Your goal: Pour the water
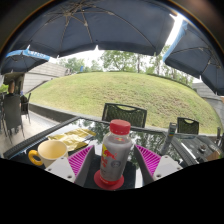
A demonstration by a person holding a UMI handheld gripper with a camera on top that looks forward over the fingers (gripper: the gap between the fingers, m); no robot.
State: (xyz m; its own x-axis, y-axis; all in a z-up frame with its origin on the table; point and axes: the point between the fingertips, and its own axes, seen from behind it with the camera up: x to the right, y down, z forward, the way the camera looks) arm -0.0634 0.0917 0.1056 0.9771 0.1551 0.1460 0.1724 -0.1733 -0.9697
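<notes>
A clear plastic bottle (116,155) with a red cap, a printed label and a red base stands upright between my fingers. My gripper (116,168) is shut on it, with the pink pads (82,160) pressing its lower sides. A yellow cup (48,152) sits on the glass table (85,128), to the left of the left finger and a little ahead of it. I cannot see whether the bottle's base rests on the table.
A yellow dish or cloth (72,138) lies on the table beyond the cup. Dark patio chairs (124,113) stand along the far side, another (187,126) at the right. Umbrellas (100,25) hang overhead, and a grassy slope (120,90) rises behind.
</notes>
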